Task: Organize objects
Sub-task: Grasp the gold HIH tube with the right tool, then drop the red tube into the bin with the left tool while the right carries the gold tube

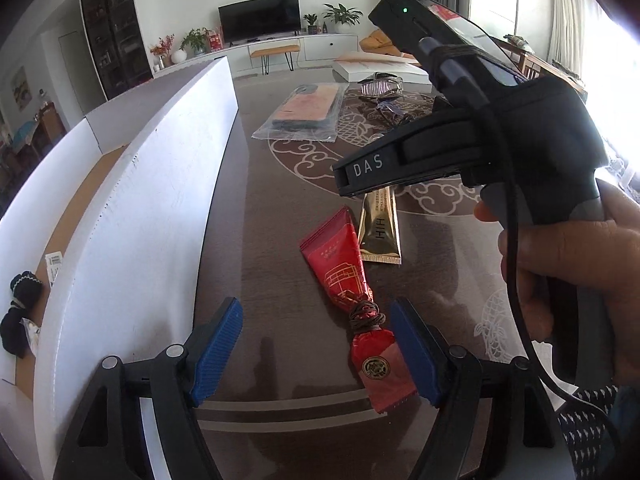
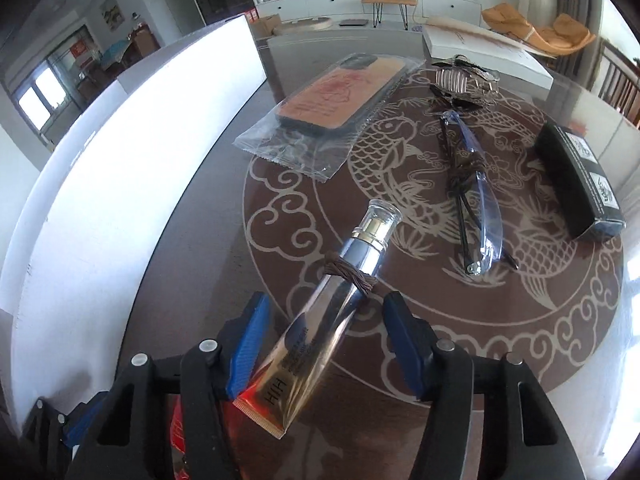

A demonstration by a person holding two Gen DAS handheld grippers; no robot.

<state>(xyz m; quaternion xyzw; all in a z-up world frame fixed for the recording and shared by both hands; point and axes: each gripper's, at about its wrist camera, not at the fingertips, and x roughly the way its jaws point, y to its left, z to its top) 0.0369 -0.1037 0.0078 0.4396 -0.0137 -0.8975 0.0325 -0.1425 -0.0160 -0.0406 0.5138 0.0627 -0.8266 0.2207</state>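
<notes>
Where ribbed blue fingers (image 2: 248,344) gape — glossy gold tube (image 2: 320,328).

On the table (image 2: 200,280), a white board (image 2: 132,160) stands along the left edge. The gold tube (image 2: 344,280) lies in the middle, with the red tube (image 1: 344,272) just left of it. Behind them lies a bagged phone case (image 2: 332,108); right of it are the glasses (image 2: 476,200) and, further right, a black box (image 2: 576,184).
</notes>
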